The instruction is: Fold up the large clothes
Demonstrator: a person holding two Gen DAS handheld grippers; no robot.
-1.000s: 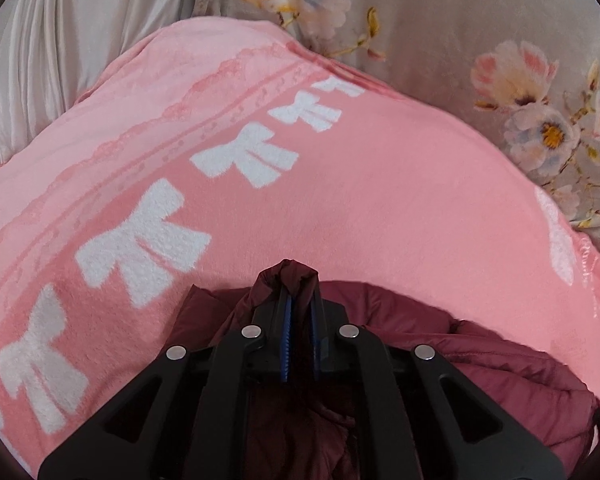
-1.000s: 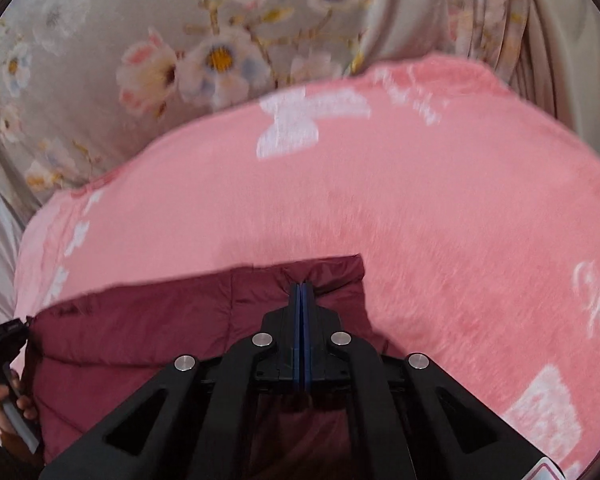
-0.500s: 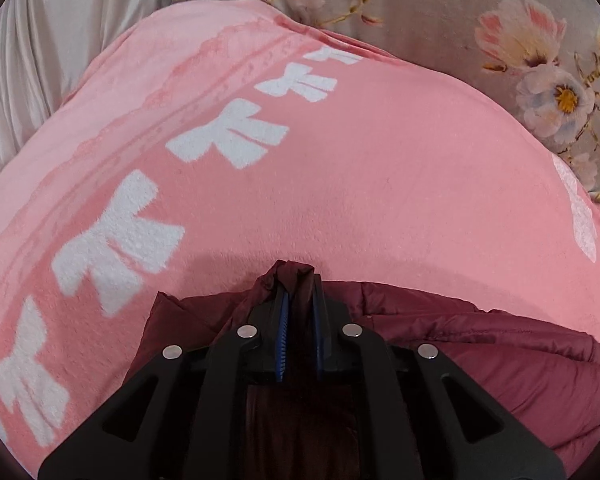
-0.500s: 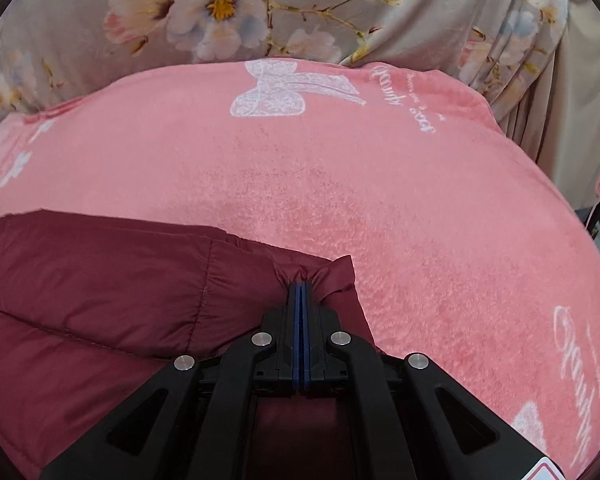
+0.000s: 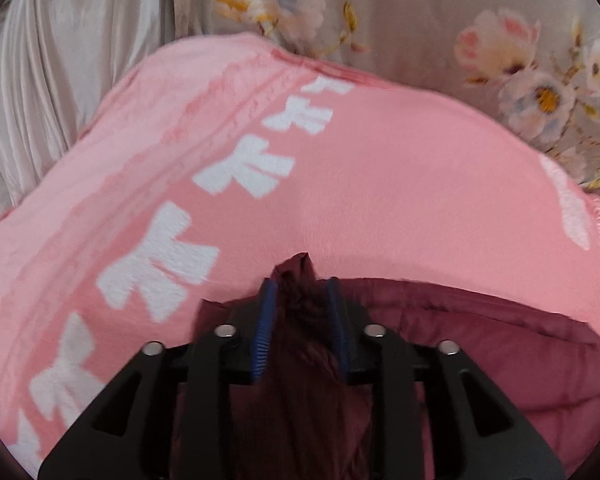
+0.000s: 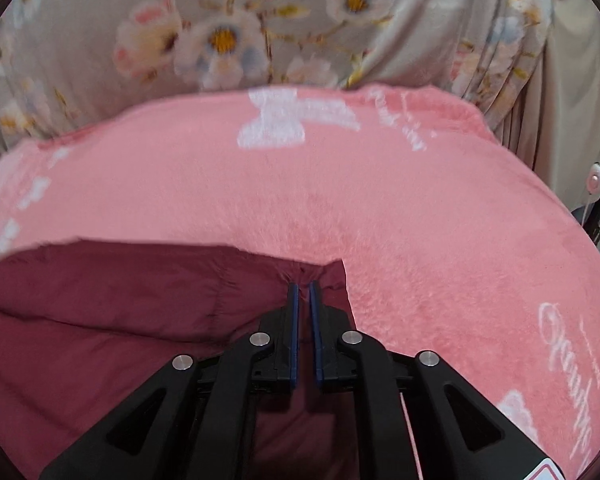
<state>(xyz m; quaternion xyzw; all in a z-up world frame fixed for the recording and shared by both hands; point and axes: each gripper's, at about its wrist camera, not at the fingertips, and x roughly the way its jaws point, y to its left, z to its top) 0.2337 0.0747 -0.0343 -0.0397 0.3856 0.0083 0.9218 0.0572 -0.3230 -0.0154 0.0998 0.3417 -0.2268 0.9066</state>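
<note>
A dark red padded jacket (image 5: 480,344) lies on a pink blanket (image 5: 380,184) with white bows. My left gripper (image 5: 301,294) stands with its jaws parted around a bunched corner of the jacket, which still sits between the blue pads. In the right wrist view the jacket (image 6: 112,300) spreads to the left. My right gripper (image 6: 303,292) is over its far right corner, jaws a narrow gap apart, the cloth lying loose beneath them.
A grey floral curtain (image 6: 228,32) hangs behind the blanket in both views. Pale satin fabric (image 5: 60,80) is at the left. A white cord with a pink switch (image 6: 594,180) hangs at the blanket's right edge (image 6: 540,184).
Both grippers carried the jacket's edge forward over the blanket and set it down. Both jaws, shut on the cloth before, have now parted, the left wider than the right.
</note>
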